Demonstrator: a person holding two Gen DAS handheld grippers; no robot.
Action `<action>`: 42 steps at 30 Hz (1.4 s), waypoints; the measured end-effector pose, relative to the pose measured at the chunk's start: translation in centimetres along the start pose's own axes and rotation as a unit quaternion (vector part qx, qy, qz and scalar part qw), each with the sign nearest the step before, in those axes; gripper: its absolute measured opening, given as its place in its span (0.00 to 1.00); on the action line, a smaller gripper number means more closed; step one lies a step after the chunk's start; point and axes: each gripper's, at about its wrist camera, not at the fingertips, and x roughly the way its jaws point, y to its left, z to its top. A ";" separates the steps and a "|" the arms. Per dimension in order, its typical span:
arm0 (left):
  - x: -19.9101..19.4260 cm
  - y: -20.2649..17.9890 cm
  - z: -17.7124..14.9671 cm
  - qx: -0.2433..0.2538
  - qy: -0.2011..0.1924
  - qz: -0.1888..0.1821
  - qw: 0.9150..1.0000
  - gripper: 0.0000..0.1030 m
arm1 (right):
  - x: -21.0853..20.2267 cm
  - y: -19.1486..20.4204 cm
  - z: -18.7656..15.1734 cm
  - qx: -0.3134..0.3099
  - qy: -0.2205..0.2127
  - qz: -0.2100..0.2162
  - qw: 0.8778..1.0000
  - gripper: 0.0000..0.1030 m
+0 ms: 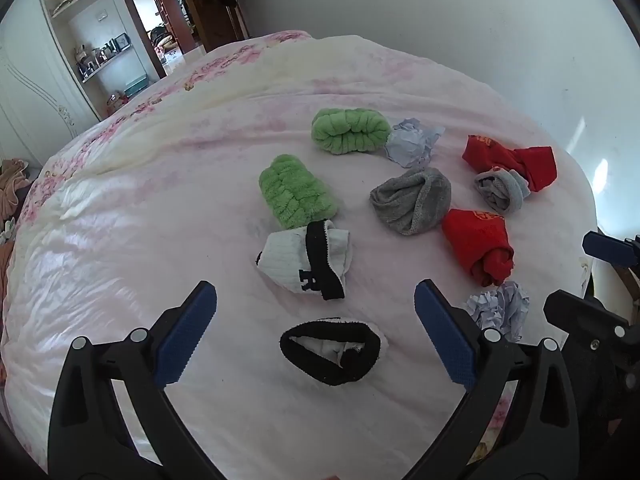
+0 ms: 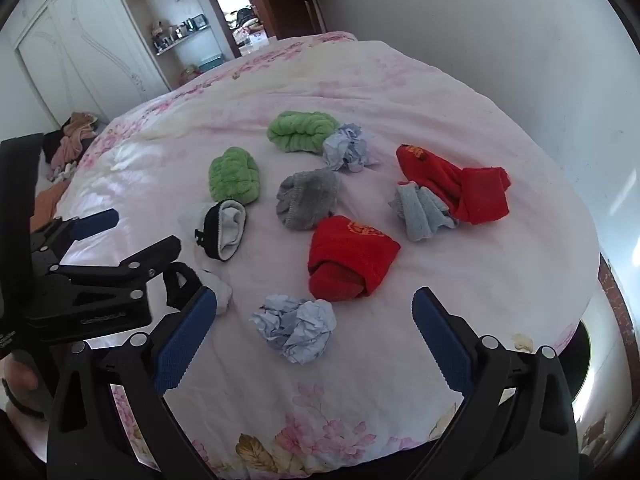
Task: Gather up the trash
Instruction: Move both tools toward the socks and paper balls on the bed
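Two crumpled pale blue paper balls lie on the pink floral bed cover [image 2: 400, 92]. The near ball [image 2: 296, 330] [image 1: 500, 310] rests just ahead of my right gripper [image 2: 316, 292], whose jaws stand wide open and touch nothing. The far ball [image 2: 348, 152] [image 1: 412, 142] sits against a green fluffy sock [image 1: 350, 130]. My left gripper [image 1: 316, 288] is also wide open and empty, hovering over a white sock with a black cuff [image 1: 332, 354]. In the right wrist view the left gripper [image 2: 132, 232] shows at the left edge.
Rolled socks are scattered around the paper: a second green [image 1: 296, 192], two grey [image 1: 412, 200] [image 1: 500, 190], two red [image 1: 480, 246] [image 1: 512, 160] and another white-black one [image 1: 308, 260]. A wardrobe and shelf [image 2: 172, 20] stand beyond the bed, a wall [image 2: 480, 20] on the right.
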 end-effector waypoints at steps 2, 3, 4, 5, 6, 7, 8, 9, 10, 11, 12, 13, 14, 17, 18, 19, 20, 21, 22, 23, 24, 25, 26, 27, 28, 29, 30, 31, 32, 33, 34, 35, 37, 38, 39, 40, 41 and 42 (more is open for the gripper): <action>0.0 -0.1 0.0 0.000 0.003 -0.001 1.000 0.94 | 0.3 -0.2 0.3 -0.008 0.005 -0.016 1.000 0.91; 0.0 -0.1 0.0 0.000 0.004 -0.001 1.000 0.94 | 0.5 -0.5 0.5 -0.013 0.010 -0.023 1.000 0.91; 0.0 -0.2 -0.1 0.001 0.005 -0.002 1.000 0.94 | 0.6 0.1 0.6 -0.026 0.008 -0.040 0.999 0.91; -0.1 -0.3 -0.1 0.003 0.006 -0.002 1.000 0.94 | 0.9 0.9 0.6 -0.035 0.011 -0.055 0.998 0.91; -0.1 -0.3 -0.1 0.005 0.007 -0.003 1.000 0.94 | 0.8 0.7 0.3 -0.034 0.003 -0.045 0.998 0.91; -0.2 -0.4 -0.2 0.007 0.006 -0.003 1.000 0.94 | 0.7 0.8 0.1 -0.035 0.000 -0.041 0.999 0.91; -0.3 -0.4 -0.2 0.009 0.006 -0.002 1.000 0.94 | 0.5 0.9 -0.2 -0.037 -0.010 -0.040 0.998 0.91; -0.3 -0.4 -0.3 0.011 0.006 -0.002 1.000 0.94 | 0.0 1.1 -0.5 -0.038 -0.020 -0.043 0.998 0.91; -0.4 -0.4 -0.4 0.012 0.007 -0.002 1.000 0.94 | 0.1 0.6 -0.2 -0.035 -0.017 -0.035 0.999 0.91; -0.3 -0.4 -0.4 0.012 0.008 -0.002 1.000 0.94 | 0.0 0.8 -0.4 -0.034 -0.017 -0.032 0.999 0.91; -0.3 -0.4 -0.4 0.011 0.010 -0.003 1.000 0.94 | 0.0 0.5 -0.3 -0.031 -0.012 -0.025 0.999 0.91; -0.3 -0.4 -0.4 0.011 0.011 -0.005 1.000 0.94 | 0.0 0.5 -0.3 -0.030 -0.011 -0.021 0.999 0.91; -0.3 -0.4 -0.4 0.011 0.012 -0.005 1.000 0.94 | 0.0 0.4 -0.2 -0.027 -0.010 -0.018 0.999 0.91; -0.2 -0.3 -0.5 0.013 0.016 -0.007 1.000 0.94 | 0.0 0.4 -0.4 -0.027 -0.008 -0.023 0.999 0.91; -0.1 -0.4 -0.5 0.013 0.017 -0.006 1.000 0.94 | 0.0 0.4 -0.4 -0.026 -0.008 -0.026 0.999 0.91; -0.1 -0.4 -0.5 0.014 0.020 -0.007 1.000 0.94 | 0.0 0.4 -0.5 -0.025 -0.009 -0.029 0.999 0.91; 0.0 -0.5 -0.6 0.014 0.023 -0.009 1.000 0.94 | 0.0 0.4 -0.5 -0.025 -0.009 -0.031 0.999 0.91; 0.0 -0.5 -0.6 0.013 0.024 -0.009 1.000 0.94 | -0.1 0.4 -0.5 -0.025 -0.010 -0.033 0.999 0.91; 0.0 -0.5 -0.6 0.013 0.025 -0.011 1.000 0.94 | -0.1 0.4 -0.5 -0.026 -0.010 -0.033 0.999 0.91; 0.0 -0.5 -0.7 0.014 0.026 -0.012 1.000 0.94 | -0.1 0.4 -0.5 -0.024 -0.009 -0.033 0.999 0.91; 0.0 -0.5 -0.7 0.015 0.026 -0.012 0.999 0.94 | -0.1 0.3 -0.5 -0.021 -0.008 -0.033 0.999 0.91; 0.0 -0.5 -0.8 0.016 0.026 -0.012 0.999 0.94 | -0.1 0.2 -0.5 -0.020 -0.008 -0.032 0.999 0.91; 0.0 -0.6 -0.8 0.017 0.026 -0.012 0.999 0.94 | -0.1 0.1 -0.6 -0.019 -0.007 -0.031 0.999 0.91; 0.0 -0.6 -0.9 0.018 0.027 -0.011 0.999 0.94 | -0.1 0.1 -0.6 -0.019 -0.008 -0.032 0.999 0.91; 0.1 -0.6 -0.9 0.019 0.028 -0.011 0.999 0.94 | -0.1 0.2 -0.6 -0.020 -0.008 -0.035 0.999 0.91; 0.2 -0.7 -0.9 0.020 0.030 -0.011 0.999 0.94 | -0.1 0.2 -0.7 -0.022 -0.008 -0.039 0.999 0.91; 0.3 -0.7 -1.0 0.020 0.032 -0.011 0.999 0.94 | -0.1 0.2 -0.7 -0.023 -0.008 -0.043 0.999 0.91; 0.4 -0.7 -1.0 0.020 0.034 -0.011 0.999 0.94 | -0.1 0.2 -0.7 -0.024 -0.009 -0.046 0.999 0.91; 0.5 -0.7 -1.1 0.021 0.037 -0.012 0.999 0.94 | -0.1 0.2 -0.7 -0.025 -0.009 -0.049 0.998 0.91; 0.7 -0.7 -1.1 0.021 0.040 -0.014 0.999 0.94 | -0.1 0.2 -0.8 -0.026 -0.008 -0.051 0.998 0.91; 0.8 -0.6 -1.2 0.022 0.043 -0.014 0.999 0.94 | -0.1 0.2 -0.8 -0.026 -0.008 -0.053 0.998 0.91; 0.9 -0.6 -1.3 0.023 0.046 -0.013 0.999 0.94 | -0.1 0.2 -0.9 -0.027 -0.007 -0.054 0.998 0.91; 1.1 -0.6 -1.5 0.024 0.053 -0.016 0.998 0.94 | 0.0 0.2 -1.0 -0.030 -0.005 -0.056 0.998 0.91; 1.2 -0.6 -1.6 0.024 0.056 -0.018 0.998 0.94 | 0.0 0.3 -1.1 -0.031 -0.004 -0.056 0.998 0.91; 1.3 -0.6 -1.6 0.024 0.058 -0.020 0.998 0.94 | 0.0 0.3 -1.1 -0.031 -0.002 -0.055 0.998 0.91; 1.3 -0.6 -1.7 0.024 0.059 -0.022 0.998 0.94 | 0.1 0.3 -1.1 -0.031 0.000 -0.054 0.998 0.91; 1.2 -0.5 -1.7 0.025 0.061 -0.023 0.998 0.94 | 0.1 0.3 -1.1 -0.032 0.001 -0.052 0.998 0.91; 1.3 -0.5 -1.8 0.025 0.061 -0.024 0.997 0.94 | 0.2 0.4 -1.1 -0.032 0.002 -0.051 0.998 0.91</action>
